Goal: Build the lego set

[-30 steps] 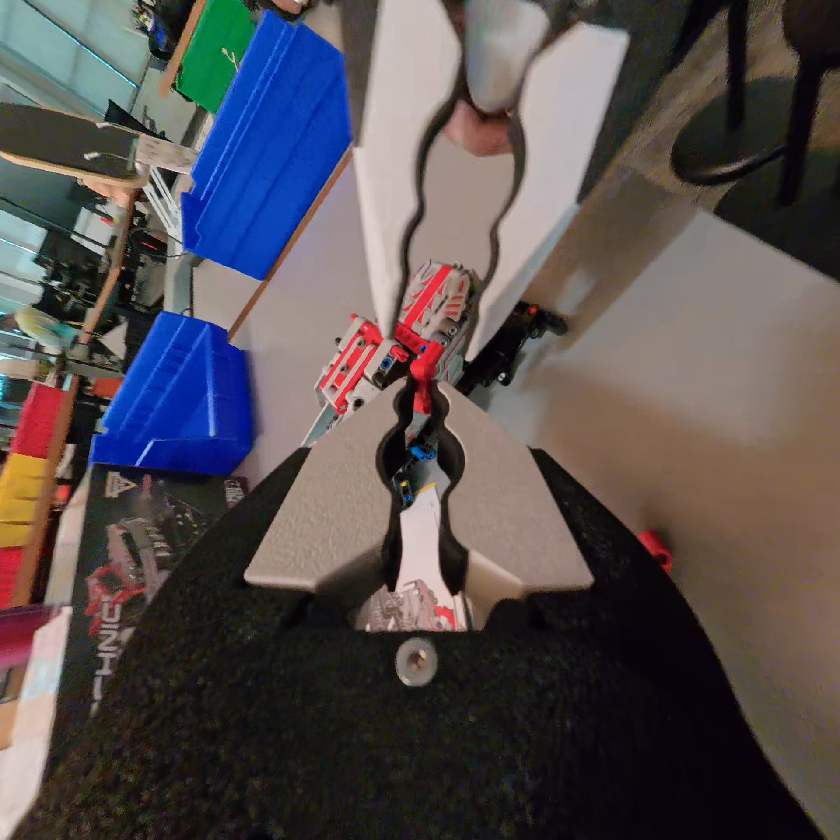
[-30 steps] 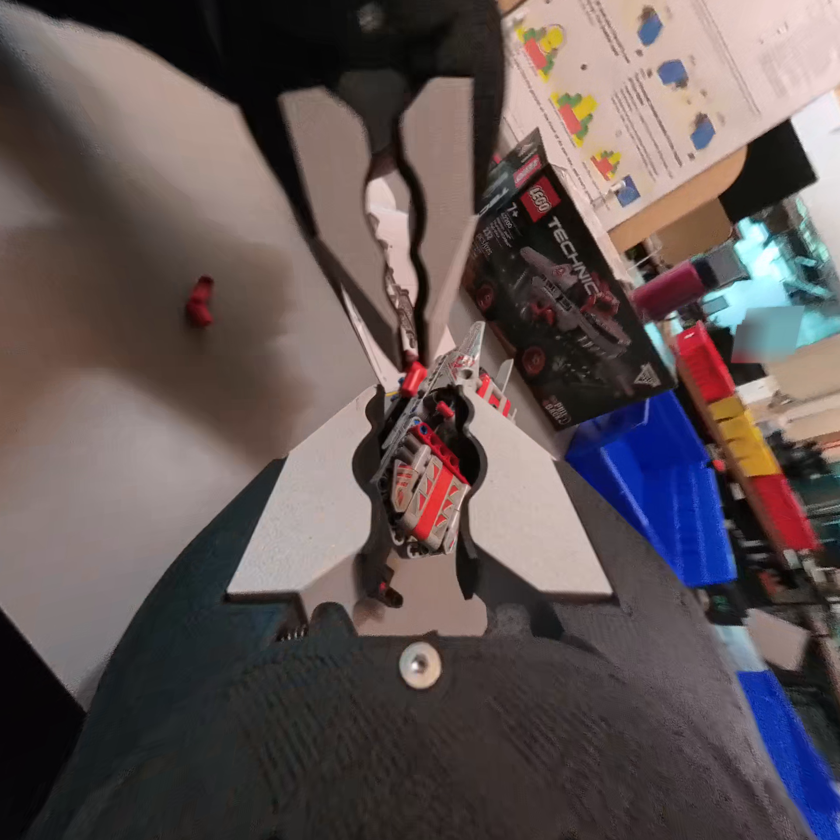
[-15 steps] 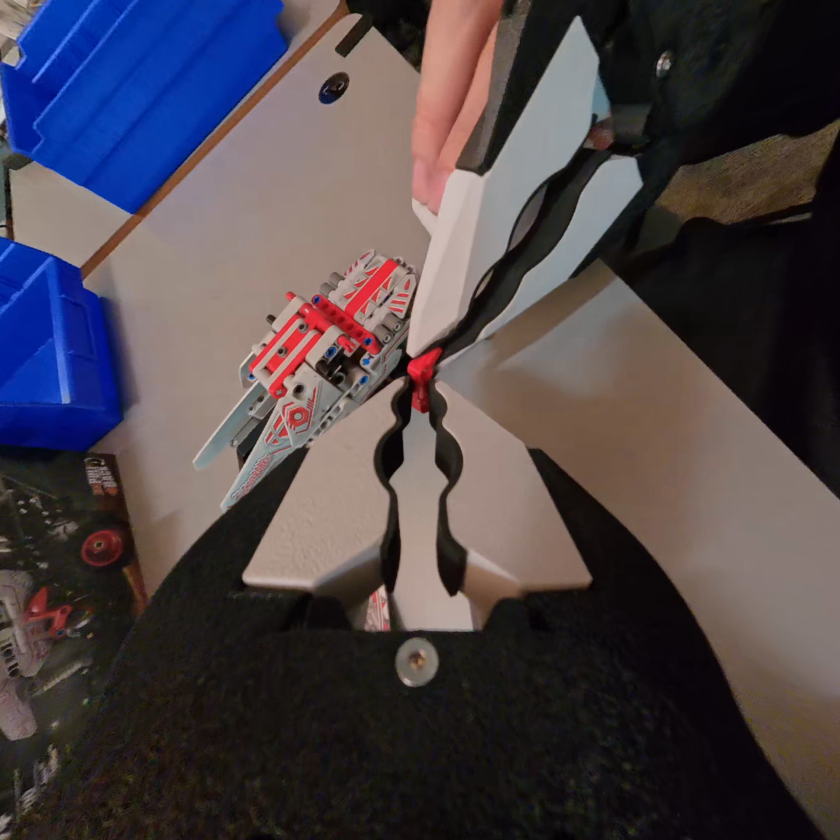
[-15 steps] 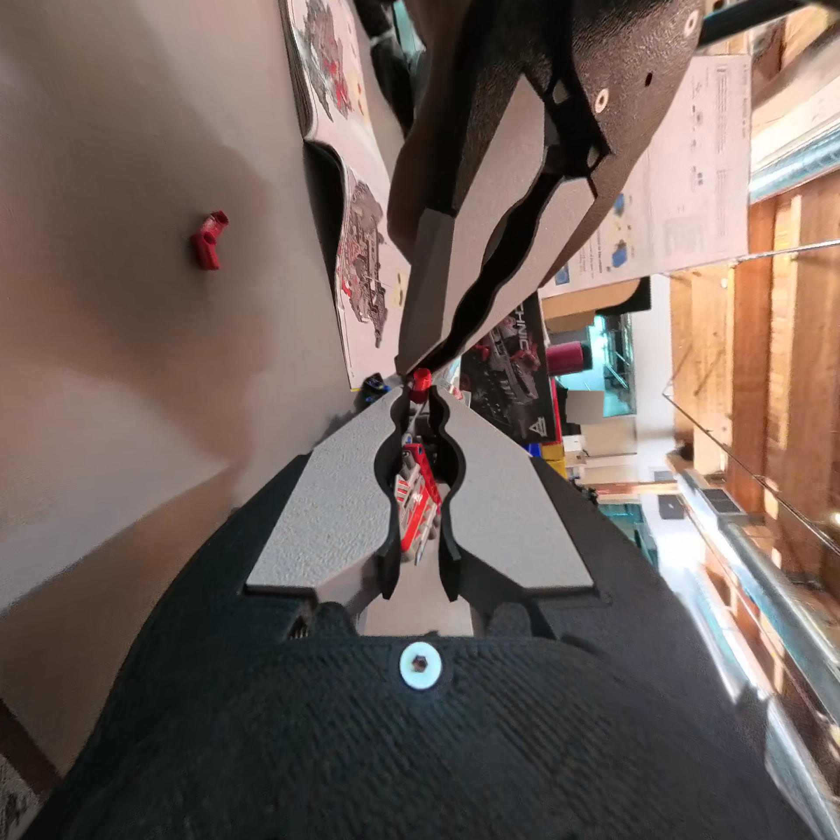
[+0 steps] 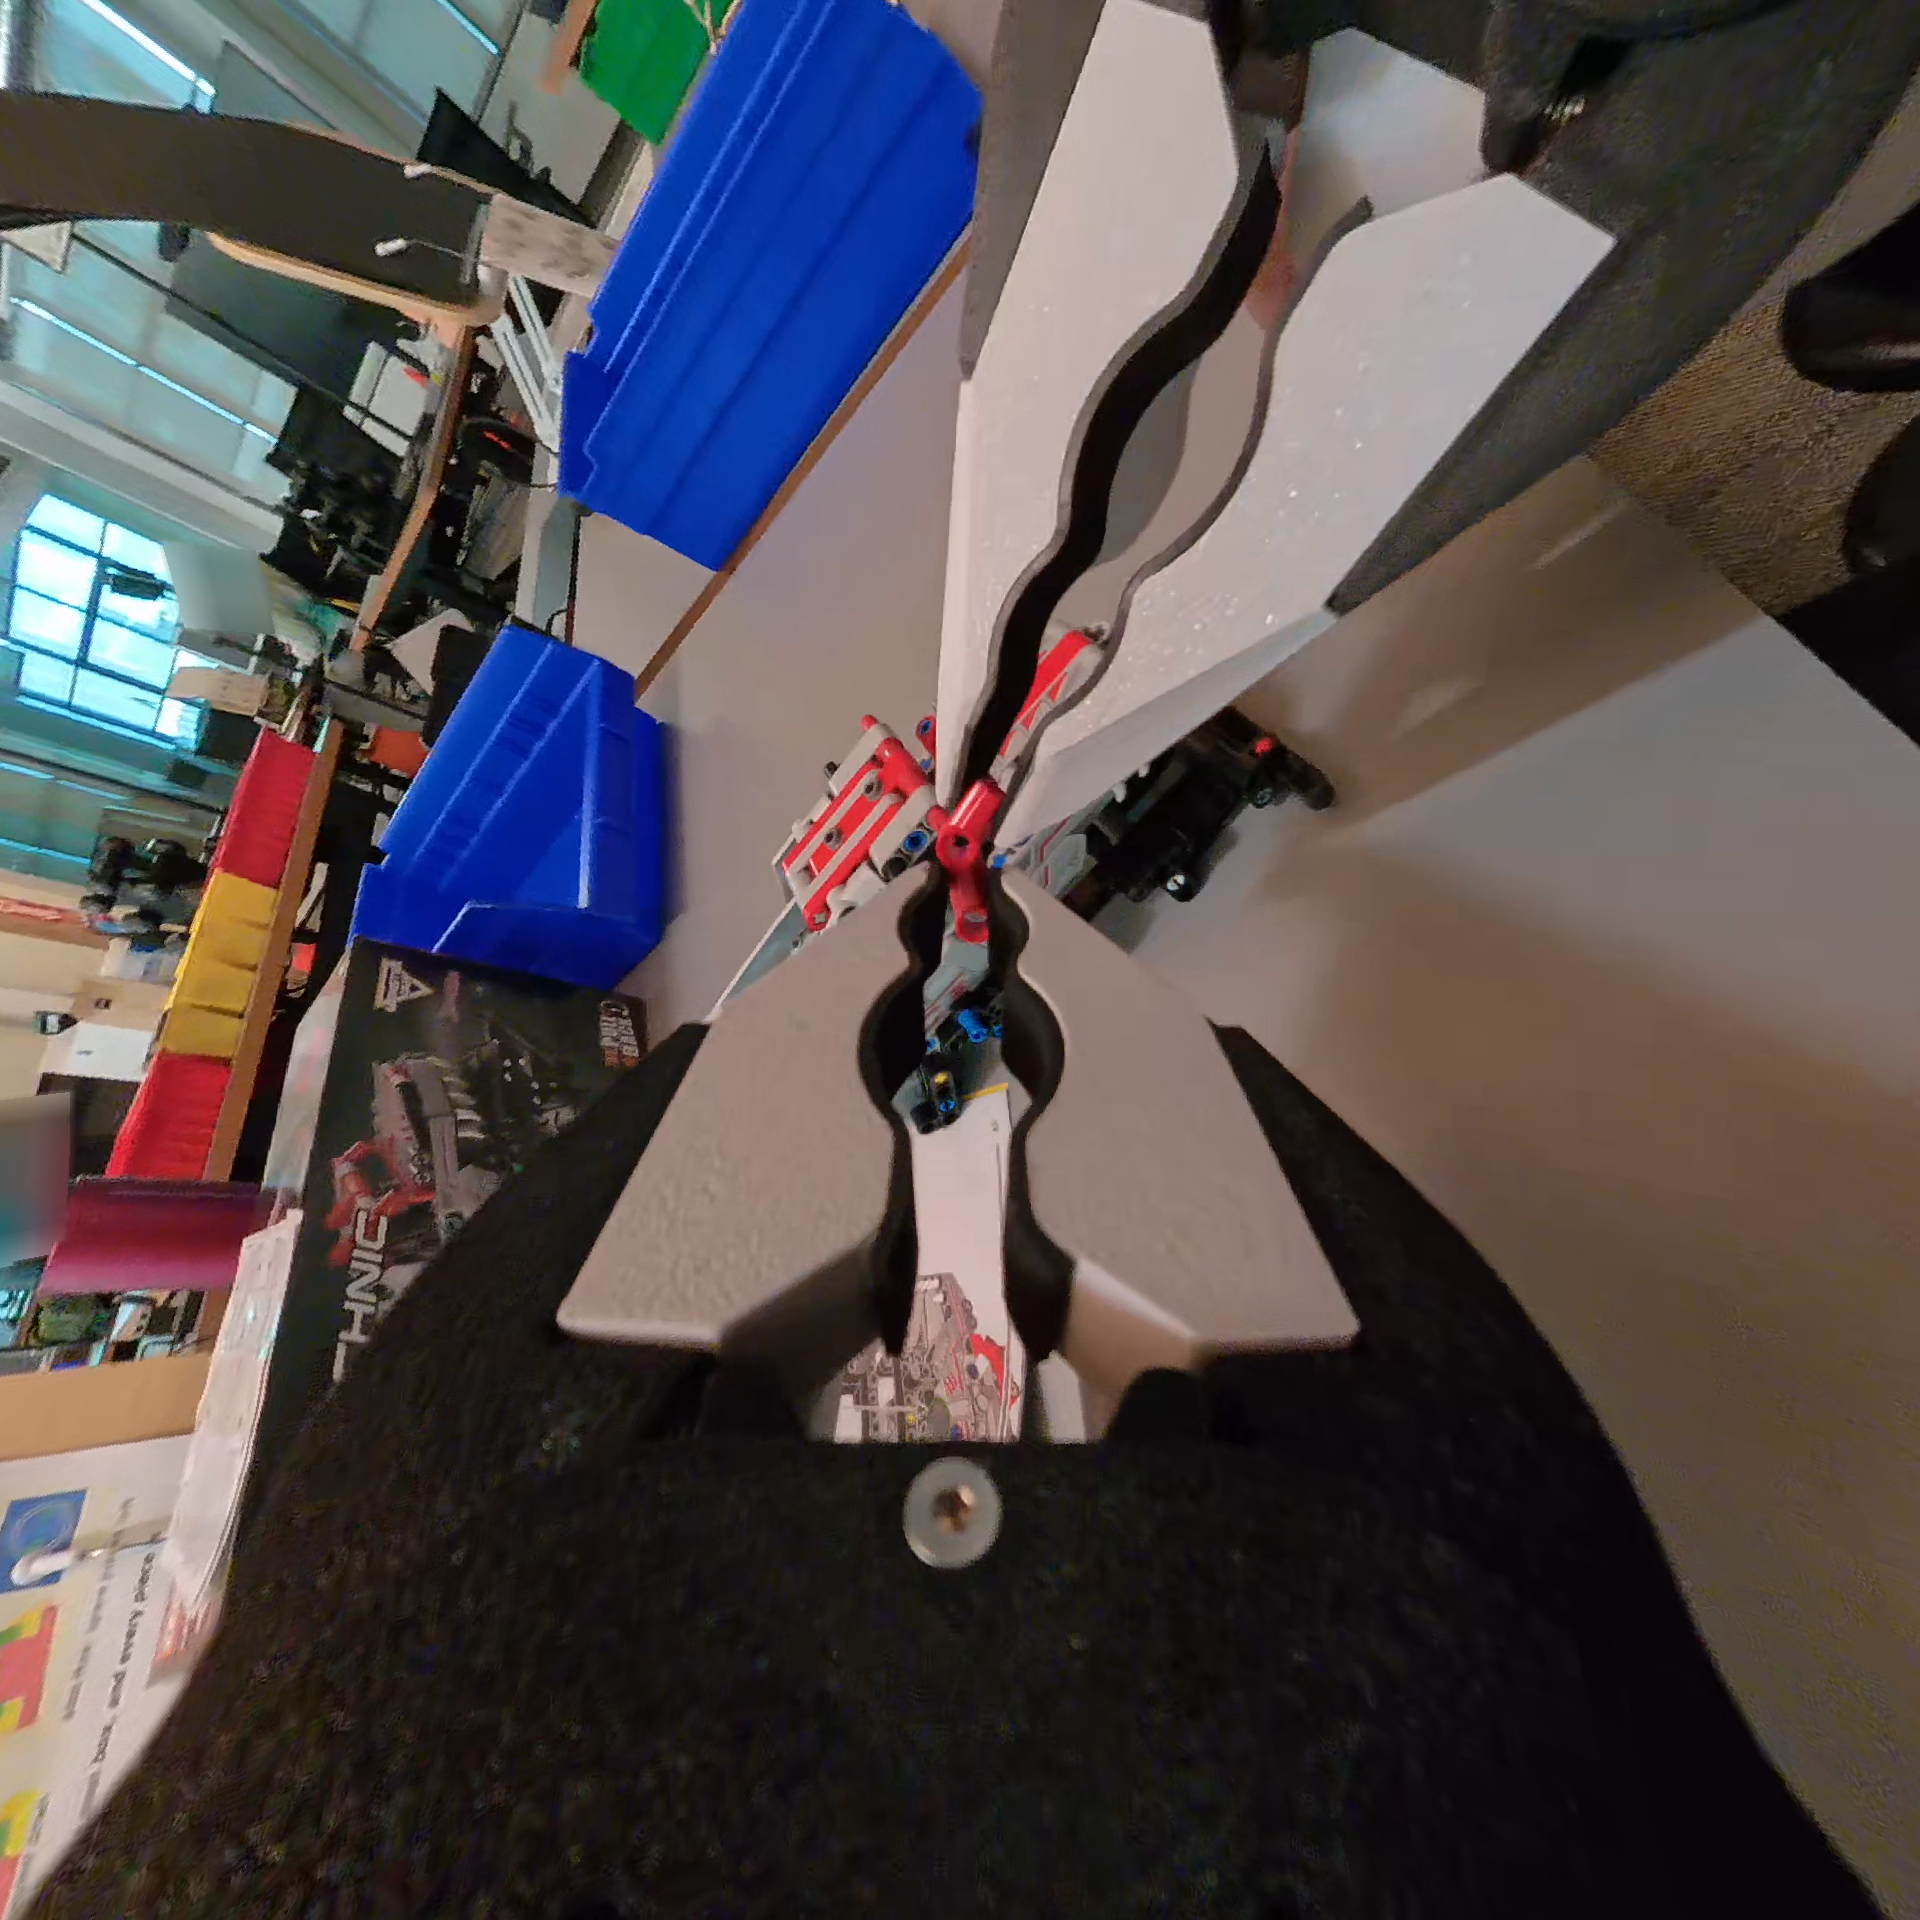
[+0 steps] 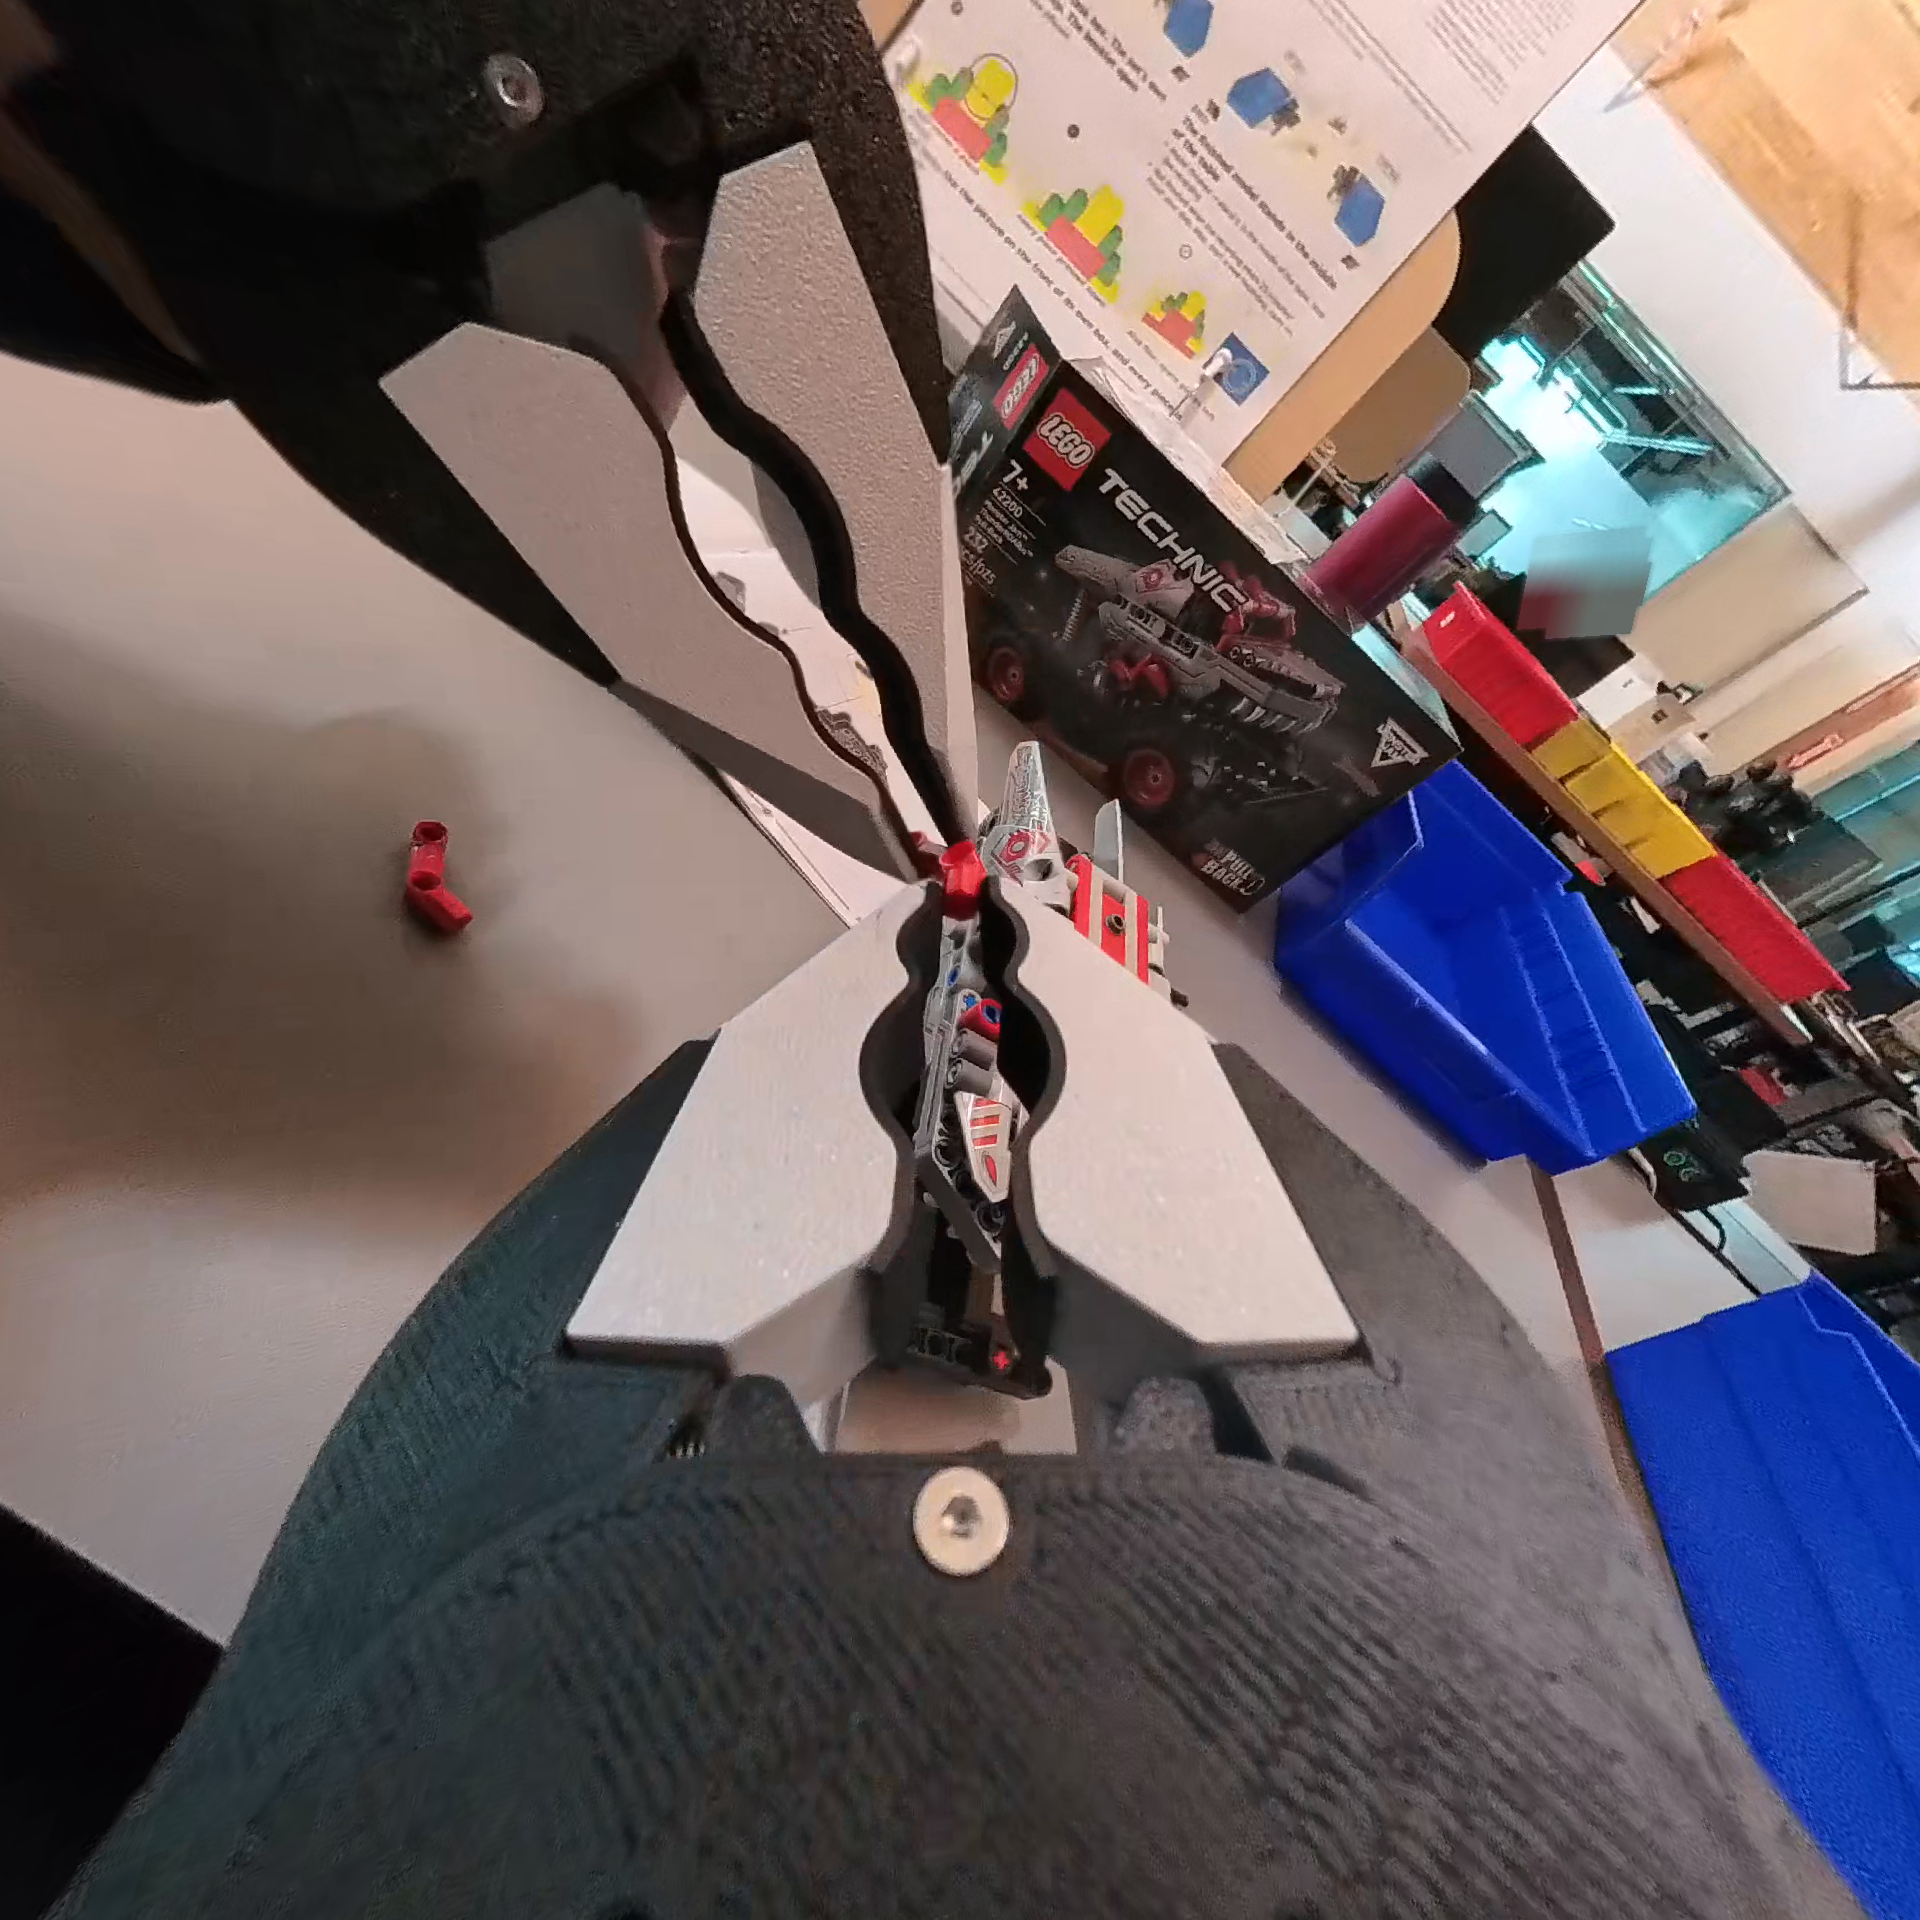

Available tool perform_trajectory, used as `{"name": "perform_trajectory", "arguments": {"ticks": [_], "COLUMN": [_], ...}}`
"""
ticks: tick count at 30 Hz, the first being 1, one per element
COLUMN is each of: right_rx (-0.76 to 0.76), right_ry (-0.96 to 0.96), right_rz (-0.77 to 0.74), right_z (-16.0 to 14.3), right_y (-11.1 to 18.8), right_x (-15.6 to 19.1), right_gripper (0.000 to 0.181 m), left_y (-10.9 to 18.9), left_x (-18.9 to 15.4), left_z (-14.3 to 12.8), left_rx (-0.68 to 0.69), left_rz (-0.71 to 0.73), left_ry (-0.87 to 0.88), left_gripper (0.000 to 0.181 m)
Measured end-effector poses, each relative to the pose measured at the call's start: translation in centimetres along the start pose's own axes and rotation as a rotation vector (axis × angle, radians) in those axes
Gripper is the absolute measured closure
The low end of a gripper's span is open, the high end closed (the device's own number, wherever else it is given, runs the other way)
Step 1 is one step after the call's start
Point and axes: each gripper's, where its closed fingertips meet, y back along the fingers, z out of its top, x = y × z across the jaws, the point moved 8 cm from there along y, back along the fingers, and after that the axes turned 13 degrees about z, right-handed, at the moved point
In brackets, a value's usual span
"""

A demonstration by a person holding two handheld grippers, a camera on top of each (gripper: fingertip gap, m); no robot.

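A small red connector piece (image 5: 966,852) is pinched between the tips of my left gripper (image 5: 964,894), which is shut on it. My right gripper (image 5: 971,795) comes in from above, tip to tip, and is closed on the piece's other end. In the right wrist view the same red piece (image 6: 961,868) sits at the tips of my right gripper (image 6: 961,904), with the left gripper (image 6: 935,836) opposite. The red, grey and white lego model (image 5: 862,831) lies on the table behind the tips, also seen in the right wrist view (image 6: 1091,894). A black chassis part (image 5: 1195,821) lies beside it.
A loose red bent piece (image 6: 431,878) lies on the grey table (image 6: 208,1039). The set's box (image 6: 1195,644), an instruction booklet (image 5: 935,1351) and blue bins (image 5: 748,281) (image 6: 1475,977) stand along the table's far side. A poster (image 6: 1195,135) hangs behind. Left and right tips are no more than a few centimetres apart.
Both grippers have stayed tip to tip on the red piece while swinging round together. The model, off to the left half a second ago, now lies straight behind the tips.
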Motion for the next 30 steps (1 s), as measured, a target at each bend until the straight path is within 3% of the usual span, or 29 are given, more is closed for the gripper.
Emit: {"name": "perform_trajectory", "arguments": {"ticks": [11,18,21,23,25,27,30], "right_rx": [0.011,0.001,-0.092,-0.192,-0.215,-0.131,-0.123], "right_ry": [0.008,-0.024,-0.25,-0.441,-0.545,-0.578,-0.554], "right_rz": [-0.06,0.03,0.096,0.139,0.263,0.341,0.321], "right_z": [0.0,-0.5,-1.0,-1.5,-2.1,-3.1,-3.3], "right_y": [0.5,1.1,2.1,2.6,2.2,1.1,0.4], "right_x": [-0.3,-0.7,-2.6,-4.3,-5.0,-5.2,-5.5], "right_gripper": [0.176,0.174,0.137,0.123,0.122,0.11,0.106], "left_y": [-0.7,-1.0,-1.2,-1.4,-1.6,-1.8,-2.0], "left_x": [0.4,-0.1,-0.2,-0.3,-0.6,-0.8,-1.0], "left_z": [0.5,0.3,-0.4,-0.7,-0.8,-0.9,-1.1], "left_rx": [0.024,-0.025,-0.065,-0.091,-0.116,-0.14,-0.159], "left_rz": [0.046,0.122,0.191,0.221,0.245,0.251,0.266], "left_ry": [0.086,-0.145,-0.372,-0.47,-0.544,-0.576,-0.639], "left_gripper": [0.178,0.179,0.179,0.179,0.179,0.179,0.179]}}
